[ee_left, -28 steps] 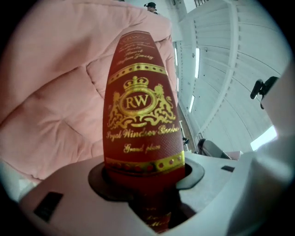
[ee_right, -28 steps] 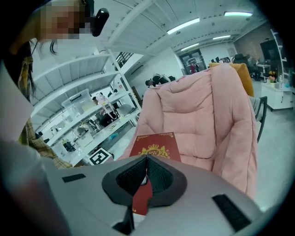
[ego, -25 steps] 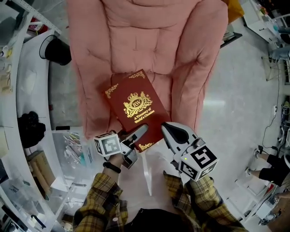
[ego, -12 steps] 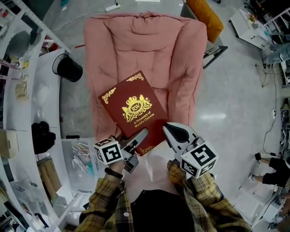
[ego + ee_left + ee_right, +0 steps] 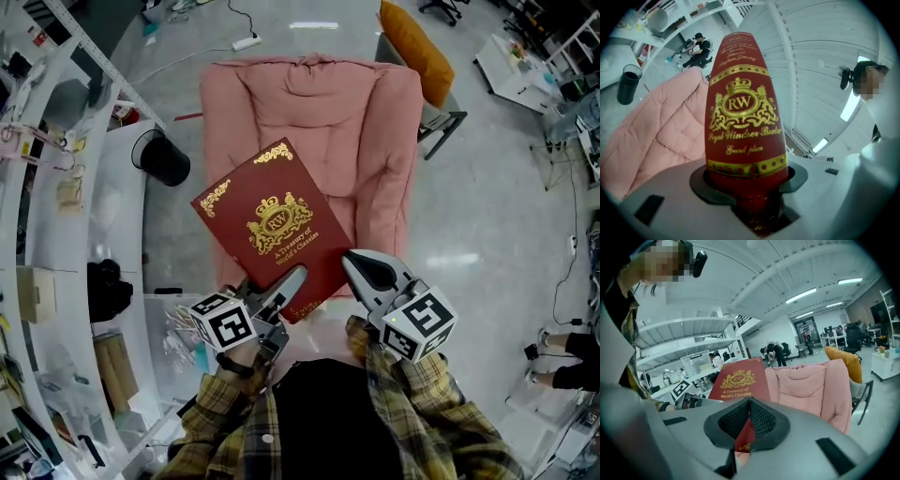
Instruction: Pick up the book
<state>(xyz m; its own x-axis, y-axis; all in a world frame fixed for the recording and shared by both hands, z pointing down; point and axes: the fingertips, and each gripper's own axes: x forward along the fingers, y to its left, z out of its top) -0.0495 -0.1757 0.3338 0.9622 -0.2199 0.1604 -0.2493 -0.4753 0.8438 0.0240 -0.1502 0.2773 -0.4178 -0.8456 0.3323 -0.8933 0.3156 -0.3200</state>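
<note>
So the book point(image 5: 272, 225) is up in the air, clear of the pink armchair point(image 5: 319, 112). From the head view it hangs over the front left part of the seat. It's a dark red hardcover with a gold "RW" crest and gold corner ornaments, front cover facing up, turned so one corner points back at the person.

Both grippers have hold of it near that corner. The left gripper point(image 5: 289, 284) is clamped on the lower-left edge. In the left gripper view its jaws sit fairly wide with the thick part of the book filling the gap, dark pads pressed against both covers. The back cover runs straight up from the jaws there and reads "Royal Windsor Books".

The right gripper point(image 5: 361, 267) pinches the lower-right edge. In the right gripper view its ribbed pads are almost touching, with just a thin red corner of the cover squeezed between them.

Other stuff: a black bin point(image 5: 165, 159) stands on the floor just left of the armchair, and an orange cushion point(image 5: 419, 47) lies behind its right side. White shelving point(image 5: 47, 234) curves along the left, and plaid sleeves point(image 5: 220, 417) show at the bottom.
</note>
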